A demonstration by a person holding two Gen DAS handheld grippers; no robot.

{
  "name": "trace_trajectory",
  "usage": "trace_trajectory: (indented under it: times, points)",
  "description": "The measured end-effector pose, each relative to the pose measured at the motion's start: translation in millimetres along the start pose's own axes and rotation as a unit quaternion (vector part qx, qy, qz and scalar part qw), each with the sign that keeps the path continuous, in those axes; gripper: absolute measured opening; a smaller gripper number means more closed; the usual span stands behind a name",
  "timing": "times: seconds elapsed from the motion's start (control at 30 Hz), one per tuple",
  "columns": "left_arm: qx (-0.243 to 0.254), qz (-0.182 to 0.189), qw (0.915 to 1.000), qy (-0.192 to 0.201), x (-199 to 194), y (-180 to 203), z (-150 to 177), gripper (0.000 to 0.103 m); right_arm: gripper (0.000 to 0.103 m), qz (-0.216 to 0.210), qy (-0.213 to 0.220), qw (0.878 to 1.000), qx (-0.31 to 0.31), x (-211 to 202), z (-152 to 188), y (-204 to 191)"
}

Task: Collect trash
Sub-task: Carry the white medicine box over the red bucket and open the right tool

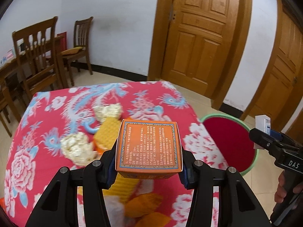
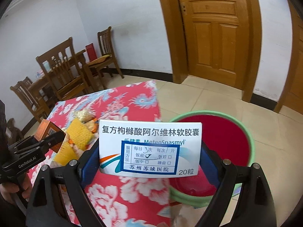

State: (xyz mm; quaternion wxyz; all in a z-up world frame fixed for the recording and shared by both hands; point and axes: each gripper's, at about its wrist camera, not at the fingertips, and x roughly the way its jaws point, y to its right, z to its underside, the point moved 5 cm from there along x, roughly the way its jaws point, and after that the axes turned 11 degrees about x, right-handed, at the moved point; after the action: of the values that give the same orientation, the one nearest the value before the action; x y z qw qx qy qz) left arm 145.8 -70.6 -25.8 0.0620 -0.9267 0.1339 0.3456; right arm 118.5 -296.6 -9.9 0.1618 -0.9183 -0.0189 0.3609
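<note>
Two cartons are held, one per hand-held gripper. Left hand-held gripper (image 1: pixel 149 170): pinched on the orange medicine box (image 1: pixel 148 144), printed face up, long axis running away from the camera, held over the floral-cloth surface (image 1: pixel 47 132). Right hand-held gripper (image 2: pixel 149 162): clamped wide on the white capsule box (image 2: pixel 149 147), label facing the camera, long axis spanning the jaws, at the near rim of the green-rimmed red bin (image 2: pixel 251 138). Recommended: each box is centred over the bin opening before being let go, one at a time. Crumpled wrappers (image 1: pixel 75 147) are left on the cloth.
</note>
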Motion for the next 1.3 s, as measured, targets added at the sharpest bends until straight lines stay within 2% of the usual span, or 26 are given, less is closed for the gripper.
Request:
trace_trajectory:
  times: [0.43,0.67,1.13,1.23,1.27,1.3]
  points:
    - [0.048,0.035,0.9982,-0.005,21,68,-24,0.052,0.091,0.057,0.015,0.998,0.034,-4,-3,70]
    - [0.068,0.047,0.9965,-0.011,35,96,-30,0.053,0.091,0.072,0.005,0.996,0.052,8,1,97]
    - [0.083,0.061,0.9938,-0.042,75,127,-31,0.053,0.092,0.086,-0.023,0.993,0.076,38,7,133]
    - [0.085,0.063,0.9934,-0.046,79,131,-31,0.053,0.096,0.081,-0.029,0.993,0.075,44,7,135]
    - [0.085,0.063,0.9932,-0.047,81,132,-31,0.052,0.102,0.08,-0.029,0.994,0.074,45,7,134]
    - [0.086,0.064,0.9932,-0.047,82,133,-31,0.053,0.102,0.08,-0.029,0.994,0.073,46,7,134]
